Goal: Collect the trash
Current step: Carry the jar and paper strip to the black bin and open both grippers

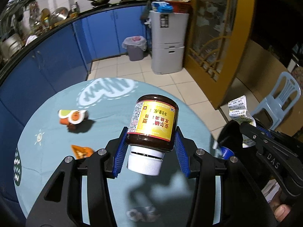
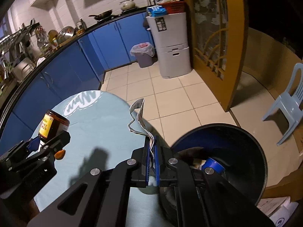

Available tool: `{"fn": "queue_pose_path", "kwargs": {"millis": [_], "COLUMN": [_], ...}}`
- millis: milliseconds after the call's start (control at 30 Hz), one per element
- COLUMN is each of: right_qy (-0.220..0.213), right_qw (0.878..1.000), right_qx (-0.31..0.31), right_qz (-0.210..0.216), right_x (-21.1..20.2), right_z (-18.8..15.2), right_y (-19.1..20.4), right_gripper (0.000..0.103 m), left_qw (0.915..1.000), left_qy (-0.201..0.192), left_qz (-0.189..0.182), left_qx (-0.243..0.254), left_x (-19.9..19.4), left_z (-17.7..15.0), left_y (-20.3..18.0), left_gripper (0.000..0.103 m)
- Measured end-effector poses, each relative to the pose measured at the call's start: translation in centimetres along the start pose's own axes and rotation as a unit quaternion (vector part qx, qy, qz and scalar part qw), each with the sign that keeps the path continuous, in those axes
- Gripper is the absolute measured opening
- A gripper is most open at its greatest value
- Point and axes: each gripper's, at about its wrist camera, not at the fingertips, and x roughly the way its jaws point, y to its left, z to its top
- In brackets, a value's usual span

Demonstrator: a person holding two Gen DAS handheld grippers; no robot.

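Observation:
My left gripper [image 1: 151, 143] is shut on a brown bottle [image 1: 154, 121] with a yellow label and a white cap, held above the round table [image 1: 56, 132]; it also shows in the right wrist view [image 2: 51, 126]. My right gripper [image 2: 151, 147] is shut on a folded paper leaflet [image 2: 138, 117], at the table's right edge beside a dark round bin [image 2: 236, 151]. The leaflet also shows in the left wrist view [image 1: 238, 111]. An orange and white wrapper [image 1: 73, 118], an orange scrap [image 1: 82, 151] and a crumpled tissue [image 1: 142, 212] lie on the table.
The bin holds a blue cap [image 2: 213, 164] and other scraps. A lined grey trash can [image 1: 135, 48] stands by blue cabinets [image 1: 56, 56]. A grey cabinet [image 1: 167, 41], a yellow door [image 1: 214, 37] and a light blue plastic chair [image 2: 286, 102] stand on the tiled floor.

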Motion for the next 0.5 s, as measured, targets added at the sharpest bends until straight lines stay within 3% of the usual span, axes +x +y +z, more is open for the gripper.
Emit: {"fn": "queue_pose_path", "kwargs": {"millis": [500], "right_qy": [-0.008], "right_qw": [0.999], "right_qx": [0.043], "right_qz": [-0.021], "right_x": [-0.9], "right_z": [-0.6], "right_y": [-5.6], "right_gripper": [0.005], "left_qw": [0.9977], "left_qy": [-0.001], "left_qz": [-0.028], "left_qx": [0.062], "left_x": [0.6], "left_z": [0.6], "left_y": [-7.4], "left_gripper": [0.049]}}
